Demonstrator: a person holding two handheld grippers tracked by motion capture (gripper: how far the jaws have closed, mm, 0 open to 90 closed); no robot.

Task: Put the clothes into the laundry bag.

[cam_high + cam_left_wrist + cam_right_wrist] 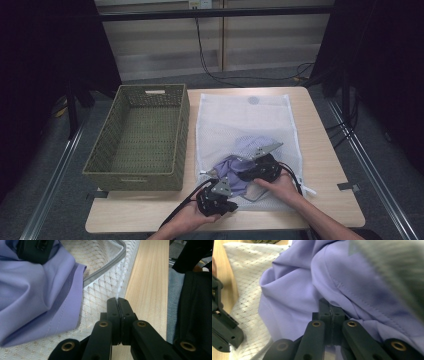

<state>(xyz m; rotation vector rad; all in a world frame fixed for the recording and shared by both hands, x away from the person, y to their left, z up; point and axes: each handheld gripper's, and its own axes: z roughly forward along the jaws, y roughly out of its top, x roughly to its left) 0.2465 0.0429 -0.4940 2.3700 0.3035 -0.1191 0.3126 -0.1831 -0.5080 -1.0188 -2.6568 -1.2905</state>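
A white mesh laundry bag (250,120) lies flat on the pale wooden desk (325,165), its closed end with a round grey patch pointing away from the person and its mouth toward the near edge. The netting is a fine diamond weave, sheer enough for the wood to show through, and a grey zip band (105,267) runs along the opening. A lilac fabric garment (235,162), smooth and matte with stitched hems, sits crumpled at the bag's mouth; part of it shows dimly through the mesh and part spills out over the netting toward the near edge. Its folds are deep and soft, with a double seam line across one panel.

The left tool (216,199) is at the near left corner of the bag. In the left gripper view its jaws are pressed together on a thin edge of the white mesh (117,298), which rises between them, with bare desk just to the right of it. The right tool (260,169) lies over the garment near the bag's opening. In the right gripper view its jaws are pressed together, and a fold of the lilac cloth (352,285) bunches right at their tips, so it is pinching the garment.

A rectangular olive-green woven basket (140,135) stands on the desk's left part, just beside the bag.
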